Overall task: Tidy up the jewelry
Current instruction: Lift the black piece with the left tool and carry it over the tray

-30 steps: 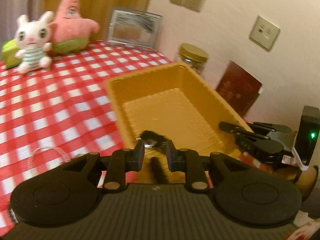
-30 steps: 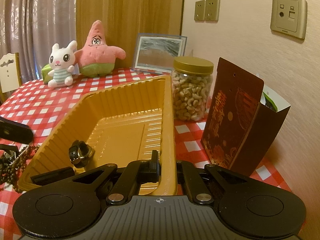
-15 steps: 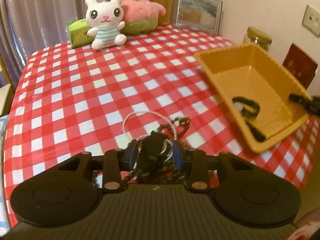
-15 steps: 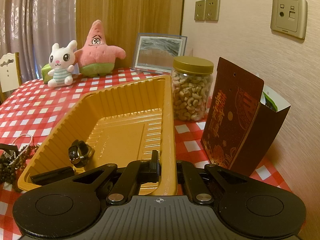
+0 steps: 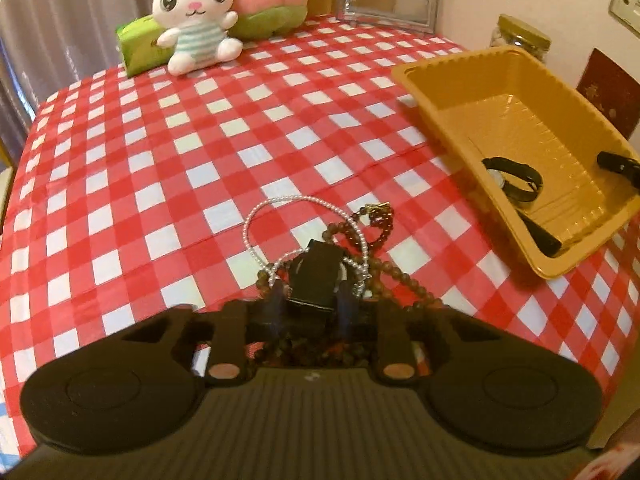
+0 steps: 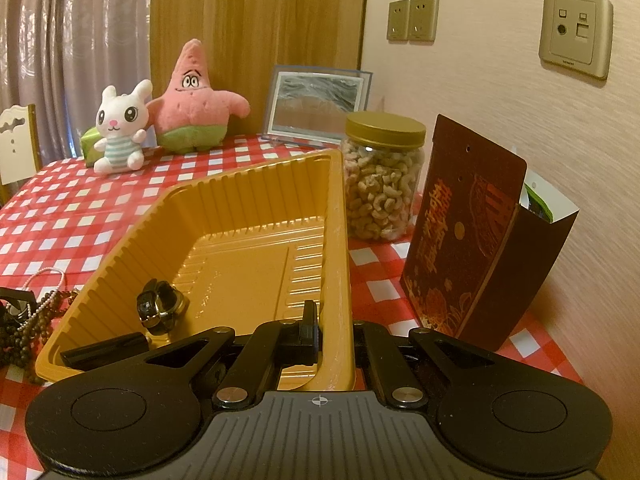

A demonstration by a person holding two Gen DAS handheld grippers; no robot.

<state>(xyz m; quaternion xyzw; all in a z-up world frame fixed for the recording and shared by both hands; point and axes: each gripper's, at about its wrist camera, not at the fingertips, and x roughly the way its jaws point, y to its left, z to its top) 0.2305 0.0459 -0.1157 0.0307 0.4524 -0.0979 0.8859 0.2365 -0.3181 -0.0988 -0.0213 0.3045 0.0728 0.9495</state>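
Observation:
A heap of jewelry lies on the checked cloth: a pearl necklace (image 5: 256,224), brown bead strands (image 5: 400,276) and a black watch (image 5: 316,276) on top. My left gripper (image 5: 311,300) is low over the heap, its jaws closing, and the watch fills the gap between the pads. The gold tray (image 5: 440,92) stands to the right and holds another black watch (image 5: 514,178) and a black bar-shaped piece (image 5: 540,234). My right gripper (image 6: 334,332) is shut on the near wall of the gold tray (image 6: 240,200), one finger inside and one outside.
At the far edge of the table sit a white rabbit plush (image 5: 192,16), a pink star plush (image 6: 192,100) and a picture frame (image 6: 316,108). A jar of cashews (image 6: 380,184) and a dark red box (image 6: 472,240) stand by the wall.
My left gripper has swung away from the tray and come down over the jewelry heap, its jaws now around the black watch. The right gripper and the tray have not moved.

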